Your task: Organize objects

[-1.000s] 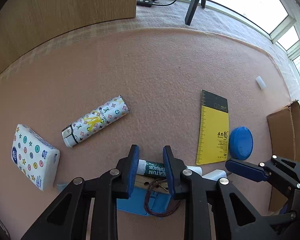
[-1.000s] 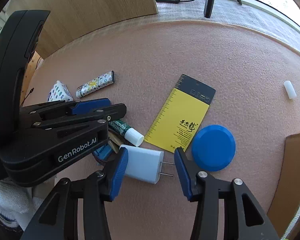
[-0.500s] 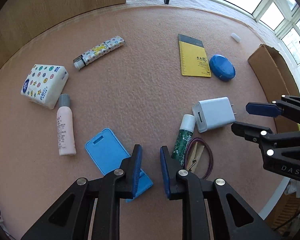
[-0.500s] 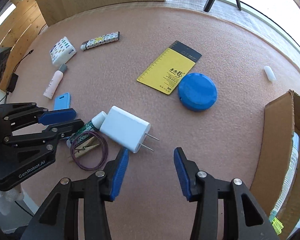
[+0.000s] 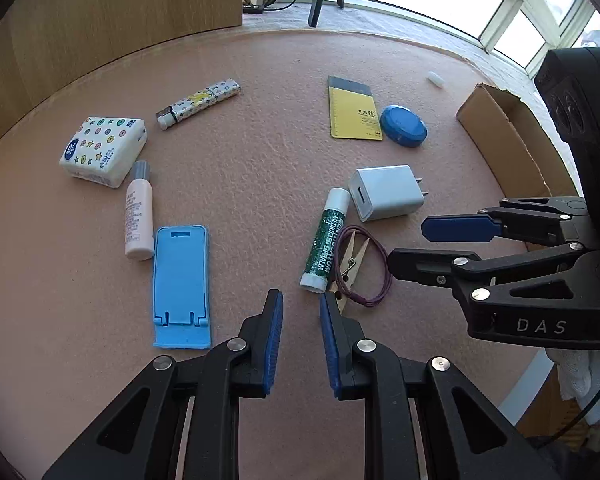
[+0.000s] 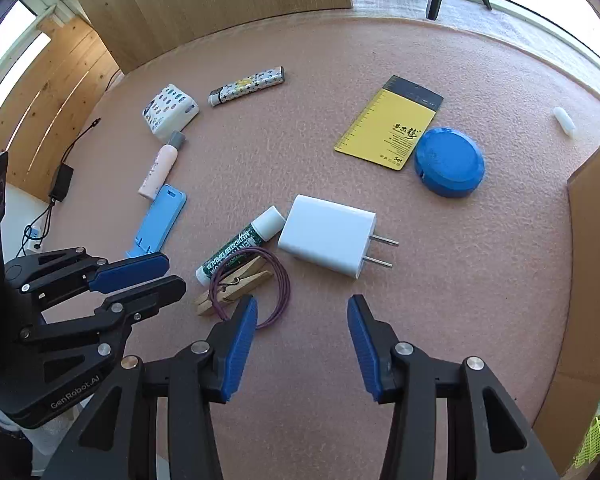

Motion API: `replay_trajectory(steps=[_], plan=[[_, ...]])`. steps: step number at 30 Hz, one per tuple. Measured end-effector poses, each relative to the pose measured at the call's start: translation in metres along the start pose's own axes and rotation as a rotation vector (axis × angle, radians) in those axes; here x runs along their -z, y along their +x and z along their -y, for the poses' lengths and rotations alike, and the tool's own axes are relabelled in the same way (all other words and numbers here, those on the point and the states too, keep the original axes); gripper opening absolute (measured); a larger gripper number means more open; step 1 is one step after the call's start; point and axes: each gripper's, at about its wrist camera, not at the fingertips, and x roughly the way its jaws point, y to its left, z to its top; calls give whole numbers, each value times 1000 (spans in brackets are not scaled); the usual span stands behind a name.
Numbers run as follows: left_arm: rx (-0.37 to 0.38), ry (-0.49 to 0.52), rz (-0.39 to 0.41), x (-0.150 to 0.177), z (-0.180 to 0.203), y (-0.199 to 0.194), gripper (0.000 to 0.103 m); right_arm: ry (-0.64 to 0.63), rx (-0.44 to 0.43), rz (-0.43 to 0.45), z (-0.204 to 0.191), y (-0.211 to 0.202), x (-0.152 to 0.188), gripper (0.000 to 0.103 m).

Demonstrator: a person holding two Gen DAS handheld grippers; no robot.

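Objects are seen scattered on a pink felt mat [image 5: 260, 168]: from the left, a tissue pack [image 5: 104, 151], a patterned lighter [image 5: 199, 104], a pink bottle [image 5: 139, 211], a blue phone stand [image 5: 181, 285], a green lip balm tube [image 5: 326, 239] touching a wooden clothespin [image 5: 350, 261] ringed by a purple cord, a white charger [image 5: 387, 198], a yellow ruler card [image 5: 354, 109] and a blue round case [image 5: 403, 126]. The left gripper [image 5: 301, 320] is held nearly closed and empty above the mat. The right gripper [image 6: 302, 312] is held partly open, nothing gripped. A cardboard box [image 5: 504, 136] is seen at the right edge.
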Motion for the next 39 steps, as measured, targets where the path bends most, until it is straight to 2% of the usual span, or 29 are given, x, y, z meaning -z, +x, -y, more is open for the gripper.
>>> replay_trajectory(steps=[3, 6, 7, 10, 14, 17, 22, 25, 32, 39], plan=[[-3, 23, -14, 1, 7, 11, 21, -4, -21, -25, -4, 11, 0, 39], [-12, 30, 6, 7, 3, 7, 24, -31, 3, -32, -11, 21, -4, 36], [-28, 35, 14, 5, 1, 8, 24, -36, 13, -37, -11, 21, -4, 33], [-160, 56, 18, -3, -4, 15, 24, -75, 70, -54, -13, 22, -3, 23], [-152, 2, 7, -4, -24, 17, 24, -86, 135, -69, -8, 19, 1, 23], [-173, -17, 14, -5, -31, 17, 23, -62, 138, -69, 1, 15, 5, 23], [-102, 5, 34, -3, -25, 8, 23, -25, 89, -37, 4, 6, 10, 26], [-43, 39, 9, -1, -13, 6, 23, -2, 55, -32, 4, 8, 11, 26], [-3, 57, -15, -15, 5, 19, 23, 23, 51, -21, 5, 12, 3, 26], [34, 111, -25, -28, 38, 31, 21, 78, 51, 0, 28, 2, 2, 26]])
